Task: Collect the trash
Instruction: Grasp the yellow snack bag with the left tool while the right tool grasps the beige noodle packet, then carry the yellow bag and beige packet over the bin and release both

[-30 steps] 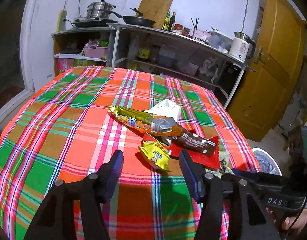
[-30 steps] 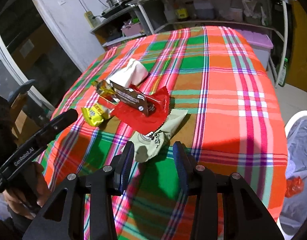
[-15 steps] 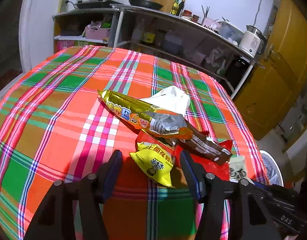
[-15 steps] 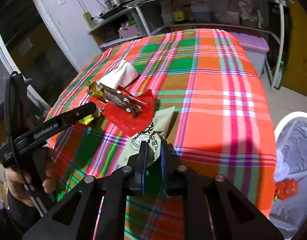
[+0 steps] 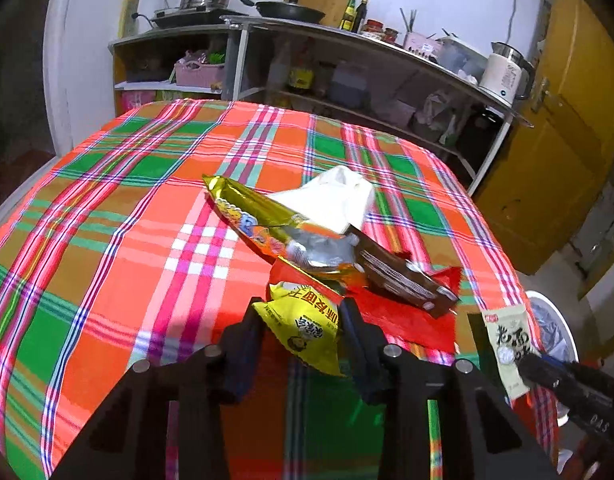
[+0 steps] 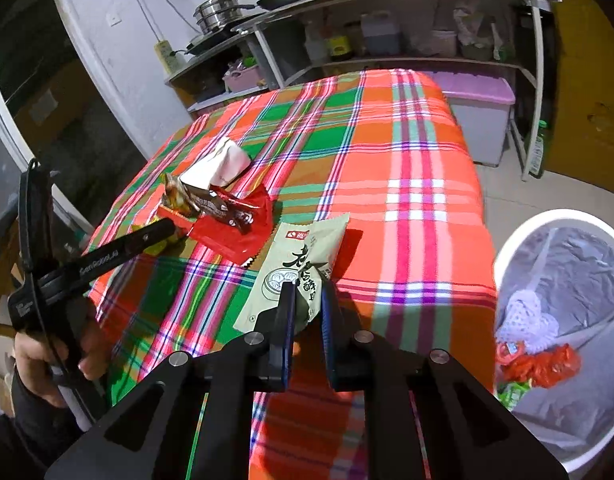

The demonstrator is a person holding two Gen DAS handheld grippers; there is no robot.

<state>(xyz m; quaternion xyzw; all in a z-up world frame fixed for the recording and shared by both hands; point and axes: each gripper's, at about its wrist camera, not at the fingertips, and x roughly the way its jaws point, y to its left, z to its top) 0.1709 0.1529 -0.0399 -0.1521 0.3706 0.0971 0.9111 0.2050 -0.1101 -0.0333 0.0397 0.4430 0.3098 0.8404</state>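
My right gripper [image 6: 307,312] is shut on a pale green snack packet [image 6: 297,264] and holds it lifted above the table's near edge; the packet also shows in the left wrist view [image 5: 507,344]. My left gripper [image 5: 299,332] has closed in on a small yellow snack packet [image 5: 307,332], whose sides touch both fingers. Behind it lie a long gold wrapper [image 5: 267,224], a brown wrapper [image 5: 403,276], a red wrapper [image 5: 403,316] and a white bag [image 5: 331,200] on the plaid tablecloth [image 5: 147,220].
A white trash bin [image 6: 567,320] lined with a bag and holding several pieces of trash stands on the floor right of the table. Kitchen shelves [image 5: 347,80] stand behind the table. A yellow door [image 5: 555,140] is at the right.
My right gripper closed on the pale green packet and lifted it toward the bin side. My left gripper moved forward and narrowed around the yellow packet.
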